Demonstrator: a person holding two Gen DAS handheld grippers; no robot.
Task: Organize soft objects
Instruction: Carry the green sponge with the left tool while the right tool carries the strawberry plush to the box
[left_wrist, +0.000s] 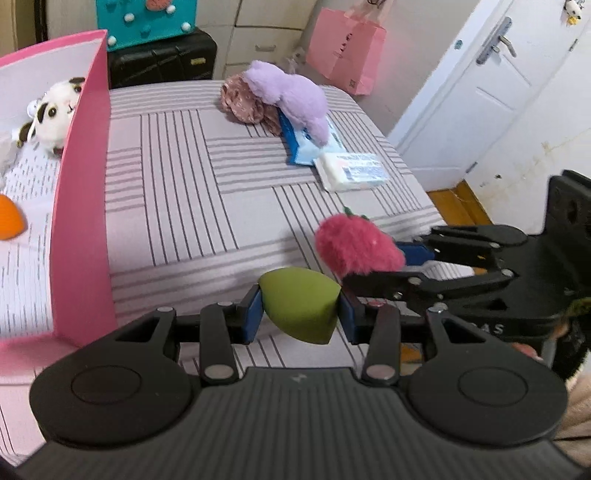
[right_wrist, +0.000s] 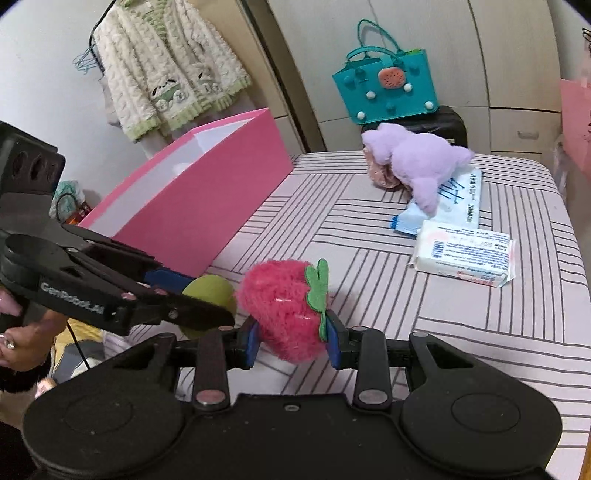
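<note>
My left gripper is shut on a green sponge and holds it above the striped bed, just right of the pink box. My right gripper is shut on a pink plush strawberry close beside it; the strawberry also shows in the left wrist view, and the sponge in the right wrist view. Inside the box lie a black-and-white plush and an orange sponge. A purple plush lies on a brown plush at the far side of the bed.
A blue tissue pack and a white tissue pack lie near the bed's right edge. A teal bag on a black case, a pink paper bag and a white door stand beyond the bed.
</note>
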